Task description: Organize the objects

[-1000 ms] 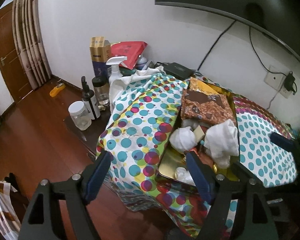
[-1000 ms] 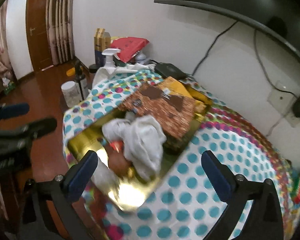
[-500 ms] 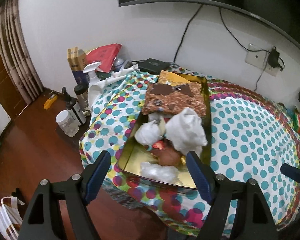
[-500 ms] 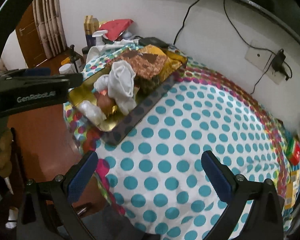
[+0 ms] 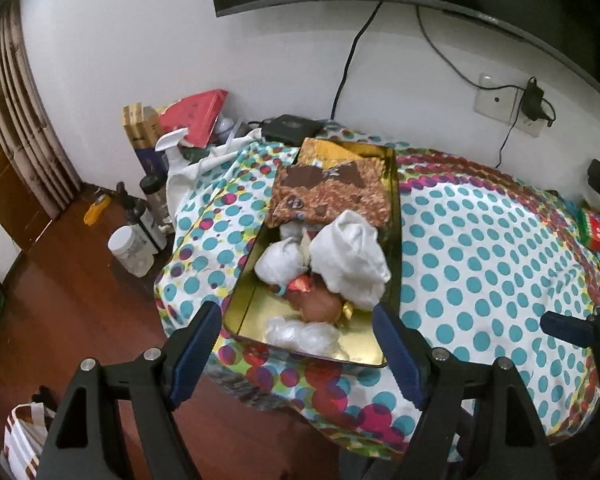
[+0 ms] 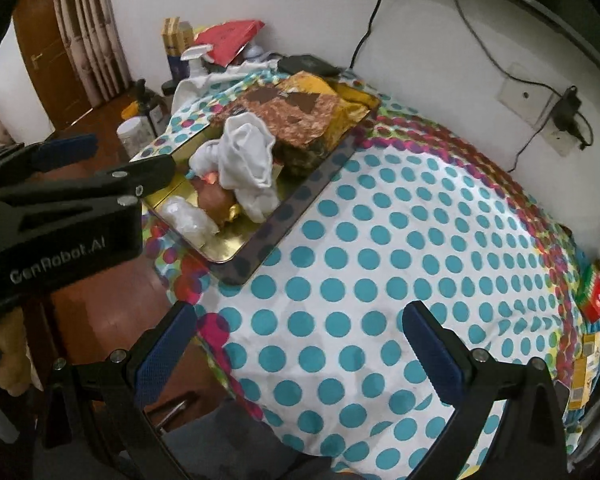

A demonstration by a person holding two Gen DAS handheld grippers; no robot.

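A: Two grippers, both spread wide and holding nothing. Left wrist view: left gripper [image 5: 296,344] hangs at the near end of the gold tin [image 5: 396,216], which sits on the dotted cloth [image 5: 480,248] at the table's left side.

B: Contents?

A: Brown patterned packet [image 5: 328,196] at the far end, white cloth bundle [image 5: 350,260] mid-tin, clear plastic bag [image 5: 300,332] nearest, small wrapped bits between. All inside the walls.

B: Right wrist view?

A: Right gripper [image 6: 300,340] over bare dotted cloth, well apart from the tin. Red-green box [image 6: 594,294] lies at the far right edge.

B: Step in hand?

A: Unsettled. Fits a tin being filled or one being emptied; which, he cannot tell. Any grasp in the tin calls for a descent between crowded, soft items; the bundle would likely deform under the pads.
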